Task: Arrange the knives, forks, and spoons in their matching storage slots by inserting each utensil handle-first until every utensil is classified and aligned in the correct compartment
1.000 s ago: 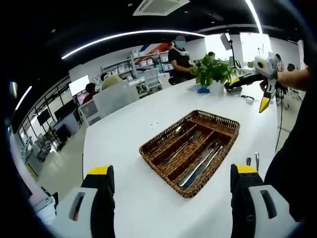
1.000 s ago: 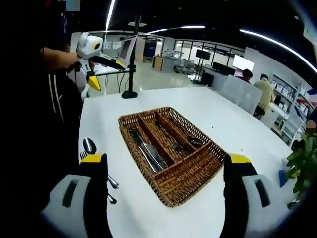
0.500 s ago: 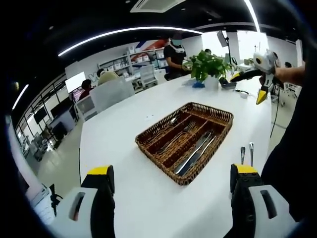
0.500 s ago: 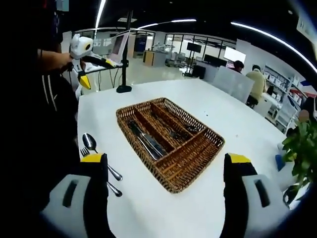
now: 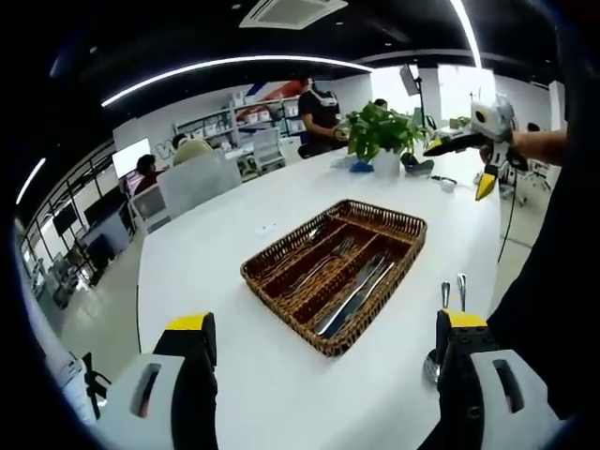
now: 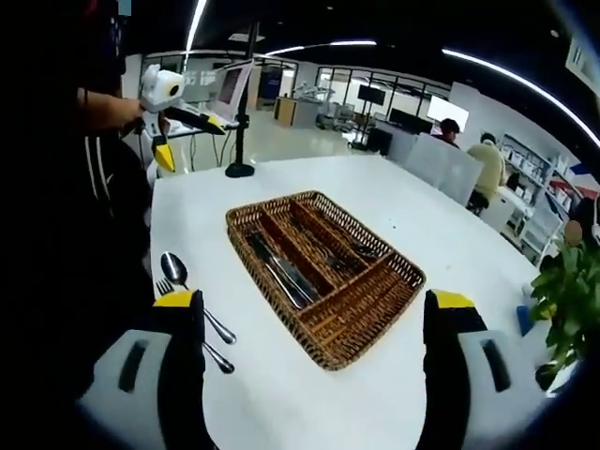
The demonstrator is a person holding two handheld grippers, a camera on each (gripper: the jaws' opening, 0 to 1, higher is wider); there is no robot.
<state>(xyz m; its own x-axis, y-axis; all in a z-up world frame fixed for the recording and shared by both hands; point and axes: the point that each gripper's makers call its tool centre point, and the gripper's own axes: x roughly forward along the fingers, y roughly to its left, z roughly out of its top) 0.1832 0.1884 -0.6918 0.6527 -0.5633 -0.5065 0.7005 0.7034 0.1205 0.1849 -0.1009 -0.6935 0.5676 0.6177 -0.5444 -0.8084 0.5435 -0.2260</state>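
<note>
White table (image 5: 225,253), wicker tray (image 5: 330,272); open-plan office around.

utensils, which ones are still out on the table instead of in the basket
The spoon and the fork beside it lie on the bare white table next to the wicker basket. All other cutlery sits inside the basket's slots.
</note>
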